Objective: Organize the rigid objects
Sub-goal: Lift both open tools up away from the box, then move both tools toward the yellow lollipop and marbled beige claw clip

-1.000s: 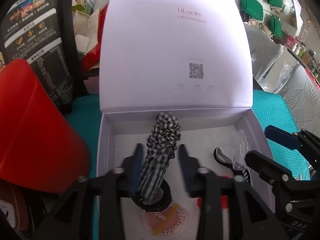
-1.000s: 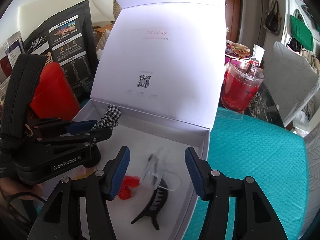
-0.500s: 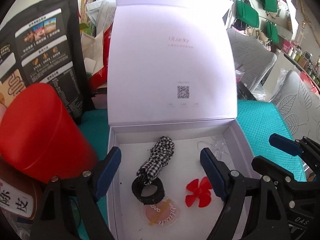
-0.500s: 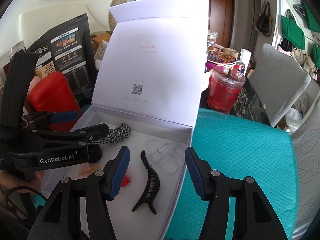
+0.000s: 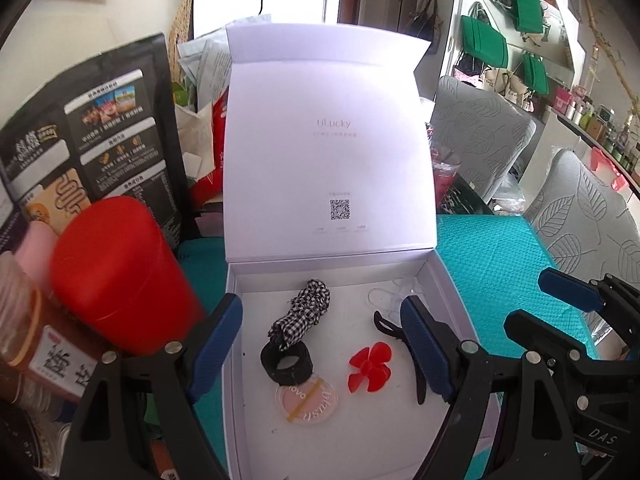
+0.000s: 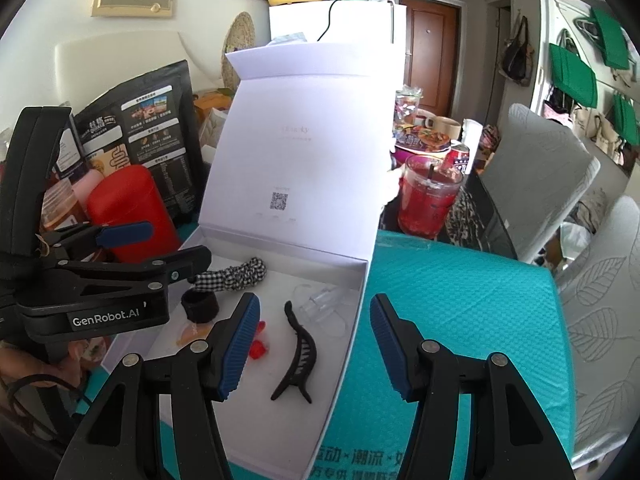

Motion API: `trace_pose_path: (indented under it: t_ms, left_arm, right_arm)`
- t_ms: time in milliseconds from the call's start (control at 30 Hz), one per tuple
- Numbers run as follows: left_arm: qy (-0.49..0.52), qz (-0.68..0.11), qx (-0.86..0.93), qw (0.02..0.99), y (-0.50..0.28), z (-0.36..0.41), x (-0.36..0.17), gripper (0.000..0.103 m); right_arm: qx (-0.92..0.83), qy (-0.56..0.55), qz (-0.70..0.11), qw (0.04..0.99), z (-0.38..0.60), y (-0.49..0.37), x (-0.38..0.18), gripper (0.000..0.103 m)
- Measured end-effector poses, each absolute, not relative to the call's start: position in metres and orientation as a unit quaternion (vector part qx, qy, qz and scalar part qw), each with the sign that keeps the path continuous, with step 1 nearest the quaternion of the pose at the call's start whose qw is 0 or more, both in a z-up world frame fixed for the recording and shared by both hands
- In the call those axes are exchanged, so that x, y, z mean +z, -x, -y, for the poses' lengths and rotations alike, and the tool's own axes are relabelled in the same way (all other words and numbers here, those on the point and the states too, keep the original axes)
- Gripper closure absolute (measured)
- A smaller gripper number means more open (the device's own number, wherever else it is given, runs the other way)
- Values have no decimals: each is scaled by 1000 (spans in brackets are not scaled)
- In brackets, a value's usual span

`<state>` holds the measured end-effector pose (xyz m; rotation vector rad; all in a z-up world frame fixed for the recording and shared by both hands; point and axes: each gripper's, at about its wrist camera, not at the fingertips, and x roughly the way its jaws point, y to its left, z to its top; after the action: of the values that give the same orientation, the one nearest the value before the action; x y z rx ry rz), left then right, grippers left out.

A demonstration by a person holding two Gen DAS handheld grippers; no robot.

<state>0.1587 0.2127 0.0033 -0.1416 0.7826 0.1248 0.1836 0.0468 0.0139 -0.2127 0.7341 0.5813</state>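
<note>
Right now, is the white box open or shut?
Open. The white box has its lid standing straight up at the back, so you can see the hair tie and red flower inside.

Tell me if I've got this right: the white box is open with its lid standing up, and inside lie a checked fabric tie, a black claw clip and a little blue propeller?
Nearly. The propeller is red, not blue, as the left wrist view shows plainly. The rest holds: the white box is open with its lid standing up, and the checked fabric tie and black claw clip lie inside.
</note>
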Motion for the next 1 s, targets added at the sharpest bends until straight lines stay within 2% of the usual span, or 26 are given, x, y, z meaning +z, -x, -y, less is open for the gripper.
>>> trace_pose_path:
  t_ms: [567, 1000]
  left_arm:
    - [49, -345, 64, 935, -103, -183, 42, 21]
    - [39, -335, 52, 940, -56, -152, 47, 21]
  right_arm:
    - [278, 96, -317, 901, -15, -127, 45, 45]
    - [272, 94, -300, 909, 15, -71, 50, 45]
